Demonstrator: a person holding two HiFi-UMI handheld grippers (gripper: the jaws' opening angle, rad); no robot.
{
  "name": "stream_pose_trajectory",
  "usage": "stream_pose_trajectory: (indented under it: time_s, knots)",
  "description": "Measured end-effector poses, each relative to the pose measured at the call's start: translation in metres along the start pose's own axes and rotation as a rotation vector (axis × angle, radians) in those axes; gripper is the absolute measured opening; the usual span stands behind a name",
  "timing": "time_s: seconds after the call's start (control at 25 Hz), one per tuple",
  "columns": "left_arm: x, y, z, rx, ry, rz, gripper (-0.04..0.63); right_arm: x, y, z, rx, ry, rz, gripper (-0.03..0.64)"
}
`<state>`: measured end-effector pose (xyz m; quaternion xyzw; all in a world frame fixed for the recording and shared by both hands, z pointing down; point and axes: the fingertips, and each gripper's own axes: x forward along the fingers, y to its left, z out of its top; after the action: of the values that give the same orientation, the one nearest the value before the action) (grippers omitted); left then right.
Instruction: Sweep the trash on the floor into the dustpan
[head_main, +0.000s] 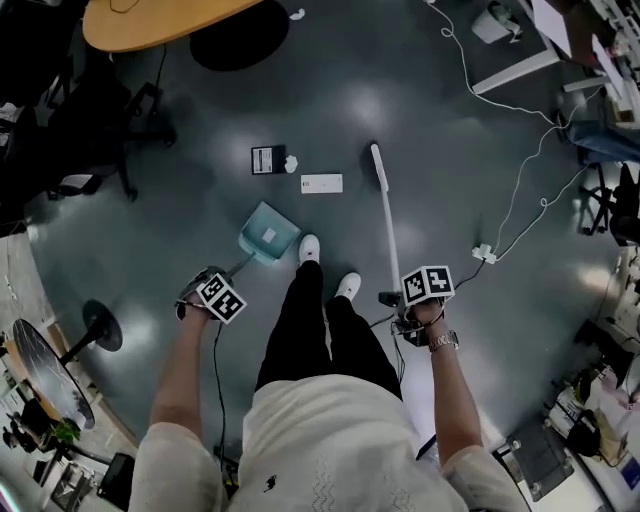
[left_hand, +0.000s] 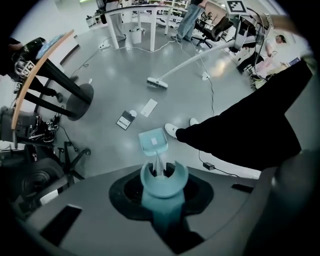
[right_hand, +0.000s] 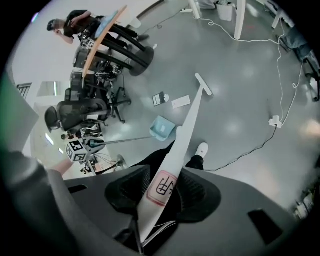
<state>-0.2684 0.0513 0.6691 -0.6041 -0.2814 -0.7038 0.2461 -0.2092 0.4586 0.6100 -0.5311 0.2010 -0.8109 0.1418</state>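
A teal dustpan (head_main: 268, 232) rests on the grey floor in front of the person's shoes, and its long handle runs back into my left gripper (head_main: 205, 296), which is shut on the handle's teal end (left_hand: 164, 182). My right gripper (head_main: 415, 312) is shut on the white broom handle (right_hand: 172, 167). The broom head (head_main: 372, 150) sits on the floor beyond and to the right of the trash. The trash lies just past the dustpan: a black-and-white box (head_main: 268, 159), a crumpled paper ball (head_main: 291, 163) and a flat white card (head_main: 321, 183).
White cables and a power strip (head_main: 484, 254) trail across the floor at the right. A black office chair (head_main: 100, 130) and a wooden table (head_main: 150, 22) stand at the far left, with a standing fan (head_main: 45, 372) at the near left. The person's white shoes (head_main: 310, 248) stand beside the dustpan.
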Motion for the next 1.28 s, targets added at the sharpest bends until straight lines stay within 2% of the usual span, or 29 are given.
stream_pose_trajectory:
  time_s: [0.16,0.32,0.44,0.56,0.72,0.92,1.04,1.28]
  knots:
    - [0.009,0.023,0.019,0.049,0.017,0.000,0.091,0.029,0.026,-0.014,-0.012,0.081,0.014,0.155]
    - [0.010,0.042,0.042,0.116,0.018,-0.002,0.091,0.048,0.042,-0.039,-0.179,0.197,-0.107,0.155]
    - [0.012,0.052,0.056,0.089,0.007,-0.031,0.091,0.058,0.057,-0.050,-0.265,0.262,-0.144,0.155]
    - [0.012,0.057,0.062,0.046,0.001,-0.055,0.091,0.059,0.073,-0.059,-0.328,0.314,-0.138,0.155]
    - [0.015,0.058,0.058,0.032,-0.012,-0.060,0.091,0.058,0.088,-0.069,-0.410,0.395,-0.116,0.155]
    - [0.020,0.047,0.041,0.010,-0.029,-0.053,0.091,0.050,0.117,-0.082,-0.387,0.467,0.019,0.155]
    - [0.022,0.040,0.035,-0.004,-0.046,-0.033,0.091,0.037,0.127,-0.081,-0.364,0.476,0.060,0.155]
    - [0.018,0.034,0.019,-0.106,-0.078,-0.003,0.091,0.015,0.134,-0.068,-0.289,0.406,0.110,0.155]
